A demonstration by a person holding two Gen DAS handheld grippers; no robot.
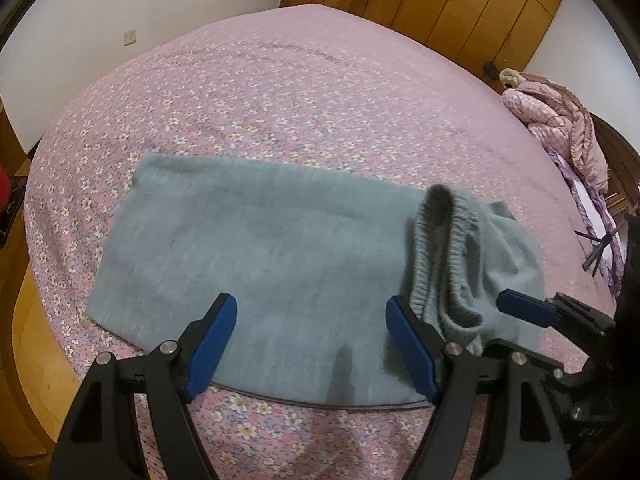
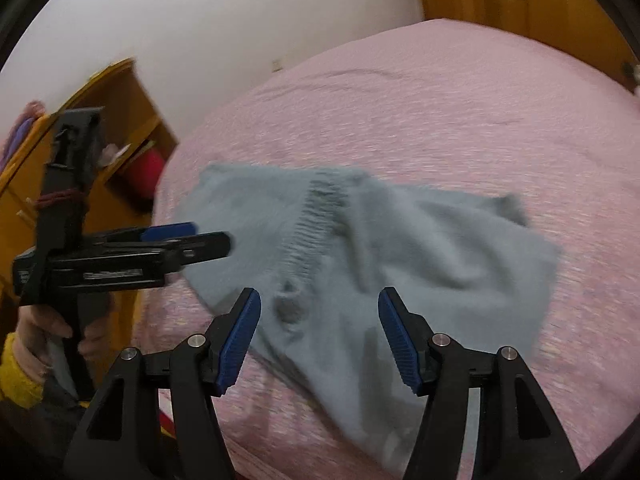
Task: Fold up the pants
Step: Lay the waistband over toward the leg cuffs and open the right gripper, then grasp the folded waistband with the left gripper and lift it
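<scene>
Grey-blue fuzzy pants (image 1: 256,256) lie folded flat on the pink floral bed, near its front edge. Their ribbed waistband (image 1: 444,248) is bunched and raised at the right end. My left gripper (image 1: 310,344) is open and empty, hovering just above the pants' near edge. My right gripper (image 2: 318,336) is open and empty above the pants (image 2: 400,248), near the waistband (image 2: 316,220). In the left wrist view one finger (image 1: 524,306) of the right gripper sits against the bunched cloth. In the right wrist view the left gripper (image 2: 200,236) shows at the left, side on.
The pink floral bedspread (image 1: 280,92) covers the bed. A pink quilted jacket (image 1: 560,128) lies at its right edge. Wooden wardrobes (image 1: 460,4) stand behind. A wooden shelf unit (image 2: 120,152) stands at the bed's left side.
</scene>
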